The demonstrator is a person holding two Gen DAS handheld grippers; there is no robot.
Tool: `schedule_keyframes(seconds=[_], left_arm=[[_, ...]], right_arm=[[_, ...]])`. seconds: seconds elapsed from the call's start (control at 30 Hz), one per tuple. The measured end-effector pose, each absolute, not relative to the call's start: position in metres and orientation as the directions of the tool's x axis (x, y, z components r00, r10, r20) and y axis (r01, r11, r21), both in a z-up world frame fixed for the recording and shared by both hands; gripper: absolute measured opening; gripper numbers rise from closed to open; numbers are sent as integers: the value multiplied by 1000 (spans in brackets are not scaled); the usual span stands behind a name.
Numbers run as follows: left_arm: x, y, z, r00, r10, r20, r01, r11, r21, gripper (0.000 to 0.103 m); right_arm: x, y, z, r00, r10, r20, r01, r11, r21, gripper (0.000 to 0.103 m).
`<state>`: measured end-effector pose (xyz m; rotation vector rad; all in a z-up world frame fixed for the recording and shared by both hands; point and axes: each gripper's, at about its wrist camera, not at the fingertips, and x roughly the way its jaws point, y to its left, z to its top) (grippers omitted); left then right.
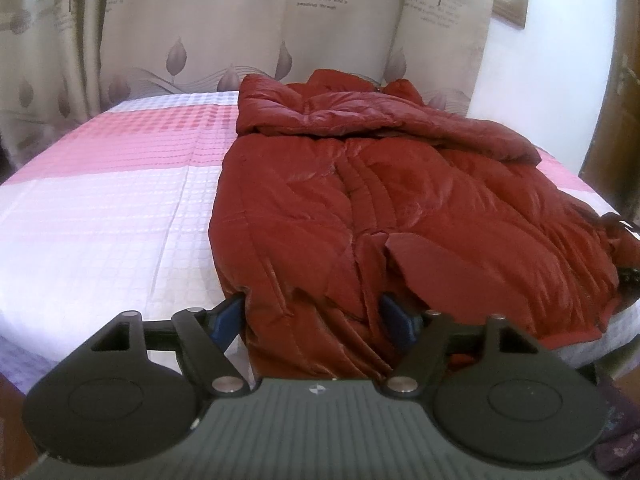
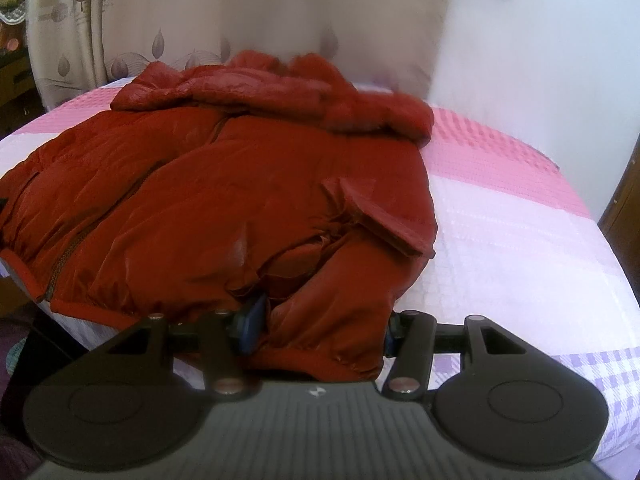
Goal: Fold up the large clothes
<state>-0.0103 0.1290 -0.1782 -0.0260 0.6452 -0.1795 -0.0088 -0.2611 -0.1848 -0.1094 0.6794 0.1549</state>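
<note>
A puffy red jacket (image 1: 400, 200) lies front up on the bed, its sleeves folded across the chest near the collar (image 1: 360, 116). My left gripper (image 1: 312, 318) is at the near hem, and the bunched hem fills the gap between its blue pads (image 1: 226, 318). In the right wrist view the same jacket (image 2: 220, 200) spreads to the left. My right gripper (image 2: 323, 326) holds the hem's right corner, which is squeezed between its pads (image 2: 252, 326). A pocket flap (image 2: 384, 220) sticks up just beyond it.
The bed carries a pink and white checked sheet (image 1: 100, 200), bare to the left of the jacket and also to its right (image 2: 520, 240). A leaf-patterned curtain (image 1: 200, 40) hangs behind the bed. A white wall (image 2: 520, 60) and a dark wooden door edge (image 2: 624, 208) stand at the right.
</note>
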Motion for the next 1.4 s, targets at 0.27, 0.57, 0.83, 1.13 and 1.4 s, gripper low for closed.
schedule_keyframes(seconds=[0.27,0.57,0.83,1.13,1.4], left_arm=[[-10,130,-179,785,-174,-595,160,984,-76,75],[-9,131,-180,784,-173,-596,155,985,-80,78],[-10,131,-181,785,-172,-595,156,985,-78,79],[-10,132,-181,785,-173,-595,156,984,-81,81],[-9,131,-181,785,-171,-595,153,985,-82,81]], right_arm=[[-10,-261,-185,768,108,-631,-179,983,-49,54],[-9,-261,-185,768,108,-631,-179,983,-49,54],[-9,-260,-185,769,107,-631,-178,983,-50,54],[-9,-260,-186,769,107,-631,-179,982,-52,54],[-9,-260,-187,768,109,-631,-182,982,-52,54]])
